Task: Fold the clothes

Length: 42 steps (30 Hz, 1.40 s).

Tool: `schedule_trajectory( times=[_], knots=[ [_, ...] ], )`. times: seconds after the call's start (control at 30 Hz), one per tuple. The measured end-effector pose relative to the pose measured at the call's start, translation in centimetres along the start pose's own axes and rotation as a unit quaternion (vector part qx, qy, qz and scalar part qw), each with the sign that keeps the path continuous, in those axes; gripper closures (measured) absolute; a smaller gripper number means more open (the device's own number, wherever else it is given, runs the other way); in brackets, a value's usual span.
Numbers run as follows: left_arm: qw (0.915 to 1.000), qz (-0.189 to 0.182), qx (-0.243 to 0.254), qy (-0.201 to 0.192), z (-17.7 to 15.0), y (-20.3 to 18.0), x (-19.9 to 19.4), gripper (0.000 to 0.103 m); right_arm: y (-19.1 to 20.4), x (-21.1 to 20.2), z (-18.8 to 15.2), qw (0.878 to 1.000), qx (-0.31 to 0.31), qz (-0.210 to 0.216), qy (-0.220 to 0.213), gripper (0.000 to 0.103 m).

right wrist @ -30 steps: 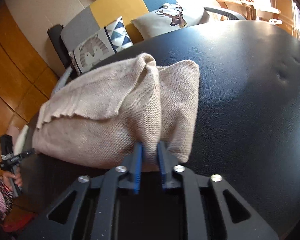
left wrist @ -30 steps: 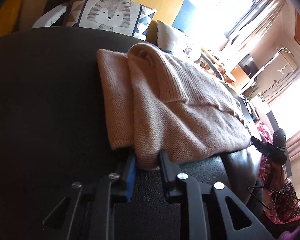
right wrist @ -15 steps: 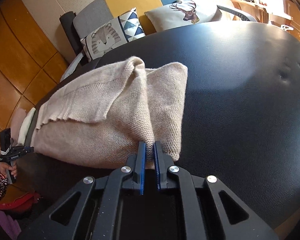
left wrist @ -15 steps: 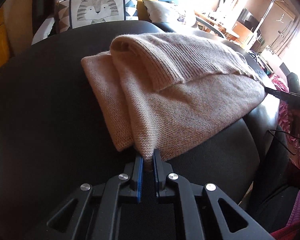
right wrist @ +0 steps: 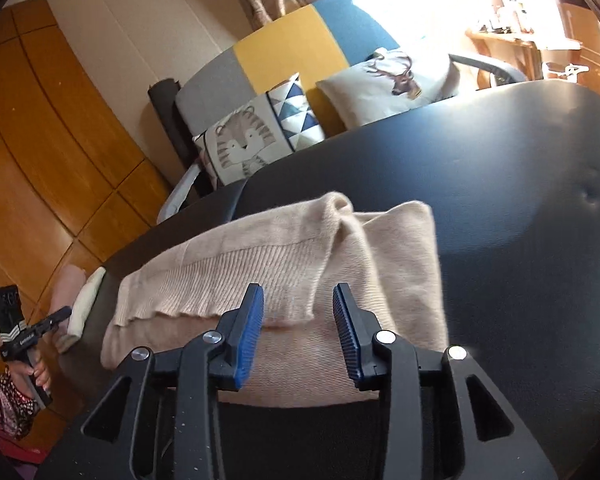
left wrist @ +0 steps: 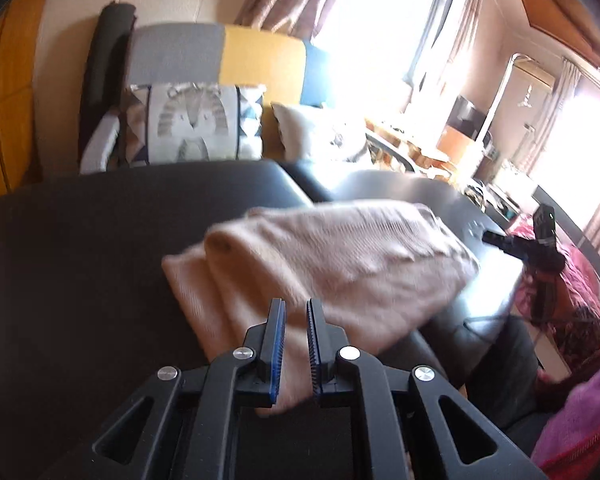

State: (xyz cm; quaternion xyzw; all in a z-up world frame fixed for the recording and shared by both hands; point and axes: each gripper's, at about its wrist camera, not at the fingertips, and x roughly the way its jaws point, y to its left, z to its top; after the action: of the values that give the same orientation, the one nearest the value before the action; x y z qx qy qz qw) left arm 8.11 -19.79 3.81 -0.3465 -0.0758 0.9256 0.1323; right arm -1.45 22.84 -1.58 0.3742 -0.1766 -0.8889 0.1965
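A beige knitted sweater [left wrist: 340,264] lies folded on a black leather surface [left wrist: 80,260]. It also shows in the right wrist view [right wrist: 292,280], with its ribbed hem folded over the top. My left gripper [left wrist: 296,308] is slightly open, held just above the sweater's near edge, with nothing between the jaws. My right gripper [right wrist: 298,294] is wide open above the near edge of the sweater and holds nothing.
A sofa with a tiger cushion [right wrist: 244,144] and a deer cushion [right wrist: 396,84] stands behind the black surface. The other gripper [right wrist: 24,336] shows at the far left of the right wrist view. Pink cloth [left wrist: 580,420] lies at the lower right. Wooden wall panels [right wrist: 40,140] are on the left.
Both grippers have let go of the sweater's edge, opened, and lifted up and back. The sweater now lies free on the surface.
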Motion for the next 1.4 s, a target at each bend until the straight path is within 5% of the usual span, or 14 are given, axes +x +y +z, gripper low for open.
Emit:
schedule_trajectory(
  times=[0.23, 0.33, 0.5, 0.8, 0.87, 1.0, 1.23, 1.3, 1.4],
  knots=[
    [0.9981, 0.033, 0.044, 0.027, 4.9, -6.5, 10.7, 0.093, 0.0, 5.1, -0.7, 0.998, 0.035, 0.025, 0.045, 0.064],
    [0.9925, 0.056, 0.089, 0.062, 4.5, -9.4, 16.0, 0.092, -0.3, 6.0, -0.6, 0.998, 0.036, 0.018, 0.056, 0.092],
    [0.9781, 0.127, 0.147, 0.073, 3.3, -10.9, 19.9, 0.092, -2.1, 4.8, 0.6, 0.998, 0.049, -0.011, 0.031, 0.096],
    [0.9891, 0.112, 0.088, 0.038, 2.0, -9.7, 18.4, 0.092, -3.6, 4.6, -0.4, 0.996, 0.072, 0.01, 0.046, 0.089],
    [0.9919, 0.099, 0.071, 0.036, 2.2, -9.3, 17.8, 0.091, -3.4, 3.0, 0.2, 0.997, 0.063, -0.034, 0.015, 0.086],
    [0.9954, 0.088, 0.032, 0.019, 2.9, -8.4, 16.5, 0.091, -1.0, 0.5, 2.5, 0.998, 0.015, -0.032, -0.061, 0.085],
    [0.9898, 0.142, 0.003, -0.005, 4.5, -6.7, 16.7, 0.091, 7.1, 8.0, 5.5, 0.993, -0.117, -0.031, 0.012, 0.085],
    [0.9844, 0.17, -0.041, 0.016, 4.4, -4.5, 16.9, 0.091, 7.7, 9.9, 5.3, 0.987, -0.142, -0.064, 0.026, 0.078],
    [0.9803, 0.158, -0.115, 0.025, 3.0, -1.0, 16.4, 0.087, 7.1, 12.3, 4.8, 0.982, -0.15, -0.106, 0.053, 0.069]
  ],
)
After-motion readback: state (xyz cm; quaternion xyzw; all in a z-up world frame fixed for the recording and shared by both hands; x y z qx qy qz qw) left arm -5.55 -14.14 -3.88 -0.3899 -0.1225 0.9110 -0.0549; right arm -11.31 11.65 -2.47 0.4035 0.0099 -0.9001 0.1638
